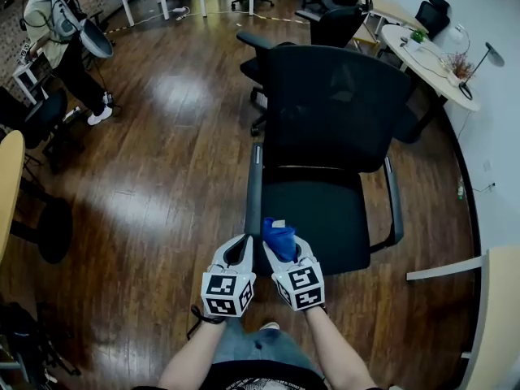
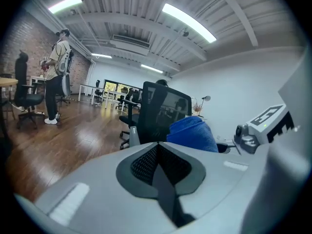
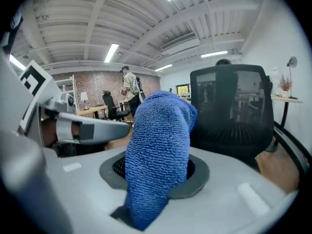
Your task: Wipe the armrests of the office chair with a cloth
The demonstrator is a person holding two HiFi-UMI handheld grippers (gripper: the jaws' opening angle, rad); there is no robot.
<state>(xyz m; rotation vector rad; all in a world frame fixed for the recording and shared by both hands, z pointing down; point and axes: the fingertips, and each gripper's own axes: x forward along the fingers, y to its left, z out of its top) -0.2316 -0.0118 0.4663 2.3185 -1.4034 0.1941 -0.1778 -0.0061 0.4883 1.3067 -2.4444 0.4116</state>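
A black office chair (image 1: pixel 333 104) stands in front of me with its back toward me. Its left armrest (image 1: pixel 254 187) is a grey-black bar and its right armrest (image 1: pixel 394 201) curves down at the far side. My right gripper (image 1: pixel 283 244) is shut on a blue cloth (image 1: pixel 279 236), held just short of the left armrest's near end. The cloth (image 3: pixel 158 150) stands bunched up out of the shut jaws in the right gripper view. My left gripper (image 1: pixel 240 249) hangs beside it, shut with nothing in it (image 2: pixel 158 165), near the same armrest.
A person (image 1: pixel 61 31) stands at the far left by a brick wall. More office chairs (image 1: pixel 341 6) and white desks fill the back. A round table (image 1: pixel 426 55) with a lamp and plant is at right. A desk edge (image 1: pixel 496 315) and a stool (image 1: pixel 53 230) flank me.
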